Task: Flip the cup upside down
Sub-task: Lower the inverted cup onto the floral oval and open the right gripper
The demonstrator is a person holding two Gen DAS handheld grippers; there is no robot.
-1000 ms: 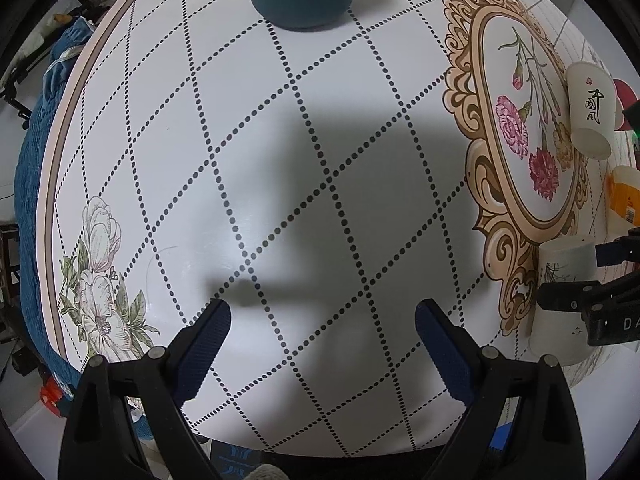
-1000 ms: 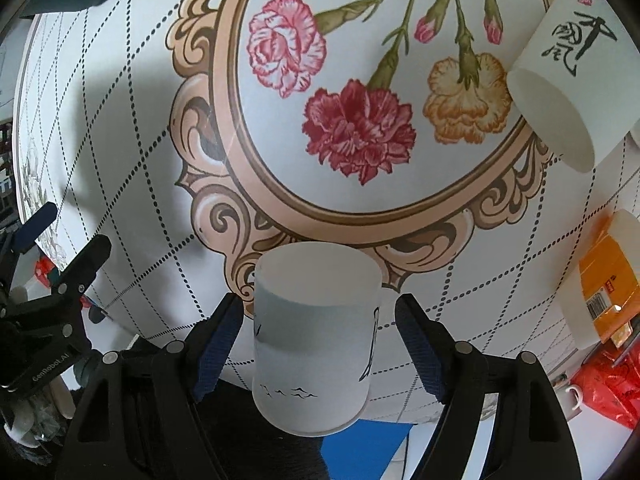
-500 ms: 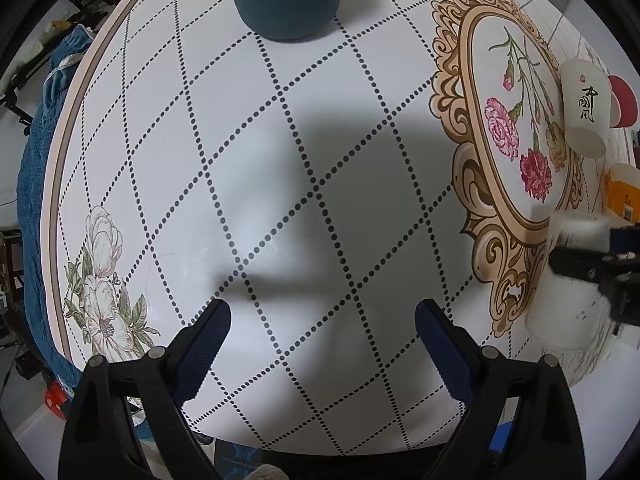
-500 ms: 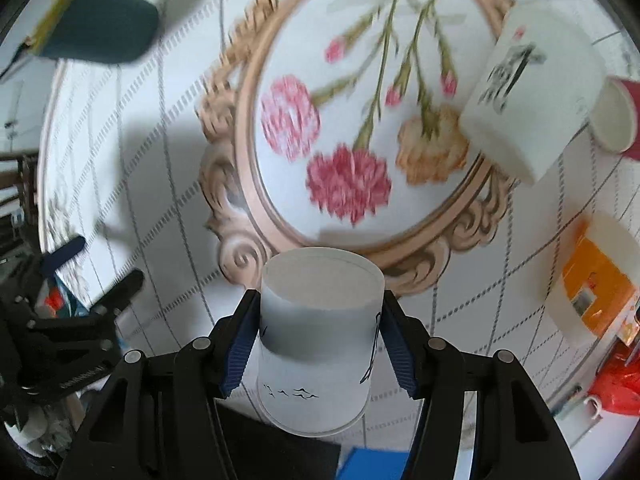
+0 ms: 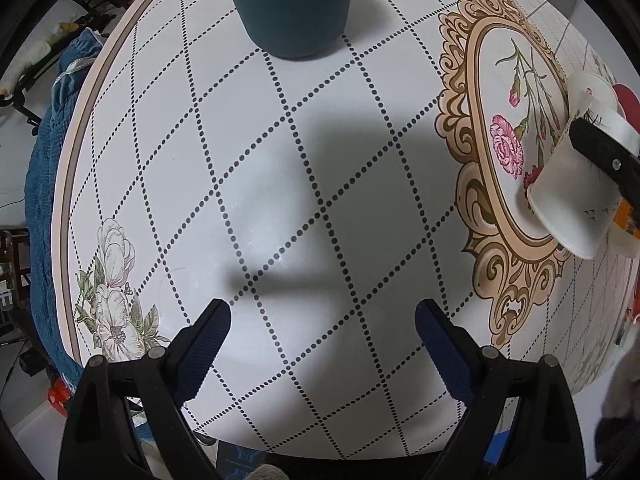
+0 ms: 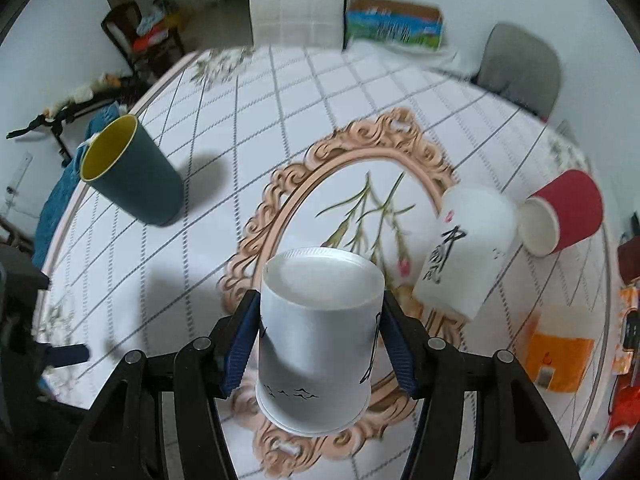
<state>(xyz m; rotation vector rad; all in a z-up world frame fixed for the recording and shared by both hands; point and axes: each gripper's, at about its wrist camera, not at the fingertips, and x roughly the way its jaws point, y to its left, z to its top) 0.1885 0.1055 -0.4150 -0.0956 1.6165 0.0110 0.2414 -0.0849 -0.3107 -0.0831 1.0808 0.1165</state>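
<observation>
The right gripper (image 6: 316, 344) is clamped on the white cup (image 6: 316, 344) above the table (image 6: 280, 128); the left gripper (image 5: 322, 332) stands apart.

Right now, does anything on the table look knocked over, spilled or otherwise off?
No spill or damage shows. The red cup seems to lie on its side with its mouth toward the camera. The right gripper holds the white cup tilted above the table, closed base forward.

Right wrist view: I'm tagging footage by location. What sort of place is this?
Probably a home dining room: a round table with a floral printed cover, a white padded chair and a grey chair pulled up to it, household clutter along the walls.
</observation>
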